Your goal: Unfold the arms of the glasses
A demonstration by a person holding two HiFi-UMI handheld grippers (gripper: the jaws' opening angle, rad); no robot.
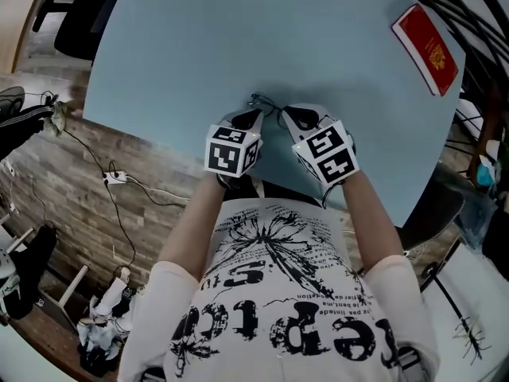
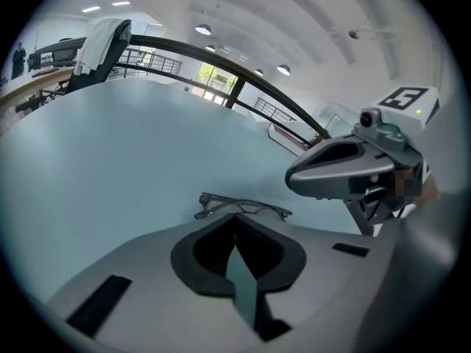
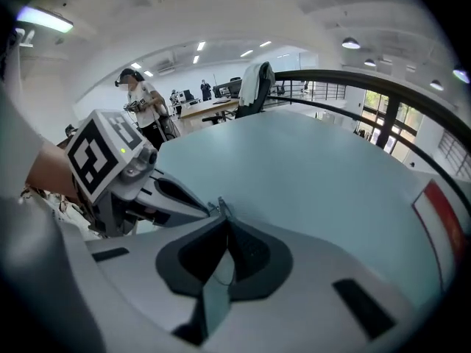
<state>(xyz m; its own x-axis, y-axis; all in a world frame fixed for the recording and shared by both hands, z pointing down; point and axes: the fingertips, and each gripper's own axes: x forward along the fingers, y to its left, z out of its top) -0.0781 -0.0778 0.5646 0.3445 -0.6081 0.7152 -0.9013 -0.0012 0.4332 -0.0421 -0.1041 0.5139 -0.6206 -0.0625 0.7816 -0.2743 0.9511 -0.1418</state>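
**Both grippers shut, tips side by side at the glasses**

The glasses (image 1: 266,103) lie flat on the pale blue table (image 1: 199,46), near its front edge & straight ahead of the person's chest. They have a thin dark frame, set crosswise to both grippers.

Left gripper (image 1: 251,114): fingers pressed together along their whole length, nothing between them. It points down at the table at a slant. In the left gripper view the glasses sit just beyond the closed tip, centred on it, w/ the frame spreading out to either side. The tip's edge overlaps the frame there, so contact vs. a small gap can't be told.

Right gripper (image 1: 296,116): fingers also together, nothing clamped. It's tilted down the same way. In the right gripper view only a small bit of the frame shows, just at the left of the closed tip, in the space between the two grippers.

The two tips are close beside each other w/ the glasses in front of both, neither pair of fingers around any part of the frame. The arms look folded against the front, prob., but the wire is too thin to be sure.

A red booklet (image 1: 425,48) lies at the table's far right edge, well apart from the glasses. In the right gripper view another person (image 3: 141,101) stands in the background beyond the table
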